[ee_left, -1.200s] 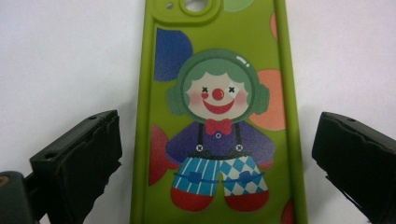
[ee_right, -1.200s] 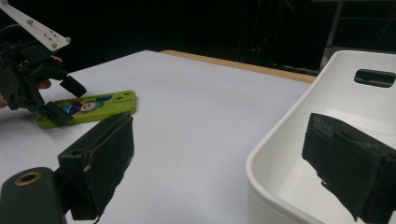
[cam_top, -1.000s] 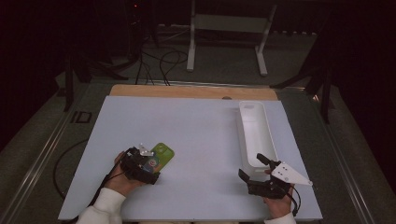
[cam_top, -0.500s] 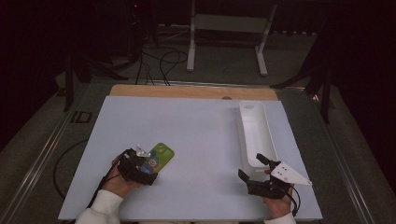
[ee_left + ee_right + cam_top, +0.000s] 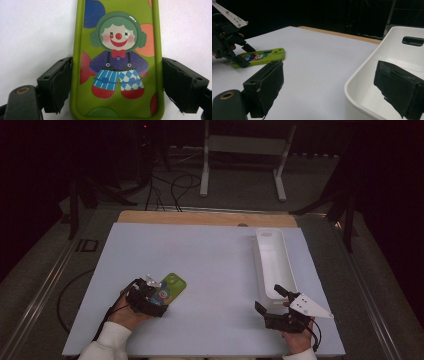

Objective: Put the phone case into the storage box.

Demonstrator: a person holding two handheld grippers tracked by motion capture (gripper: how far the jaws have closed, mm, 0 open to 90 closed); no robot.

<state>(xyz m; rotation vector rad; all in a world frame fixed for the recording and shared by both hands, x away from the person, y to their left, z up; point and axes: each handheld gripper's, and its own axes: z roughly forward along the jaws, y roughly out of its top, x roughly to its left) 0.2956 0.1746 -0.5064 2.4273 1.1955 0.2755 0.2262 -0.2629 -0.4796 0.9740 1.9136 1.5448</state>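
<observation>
two fingers (image 5: pixel 60 86) of the left gripper (image 5: pixel 117 85) flank the green phone case (image 5: pixel 117 62), just closing, not yet pressing; it lies flat at the white table's (image 5: pixel 210 255) near left, dark room beyond.

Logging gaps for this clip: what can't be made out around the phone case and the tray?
- Phone case: its two ends are cut off by the left gripper view's edges.
- Left gripper: pad contact with the case is too close to judge.
- White tray: its floor is partly hidden behind a jaw in the right gripper view.
</observation>
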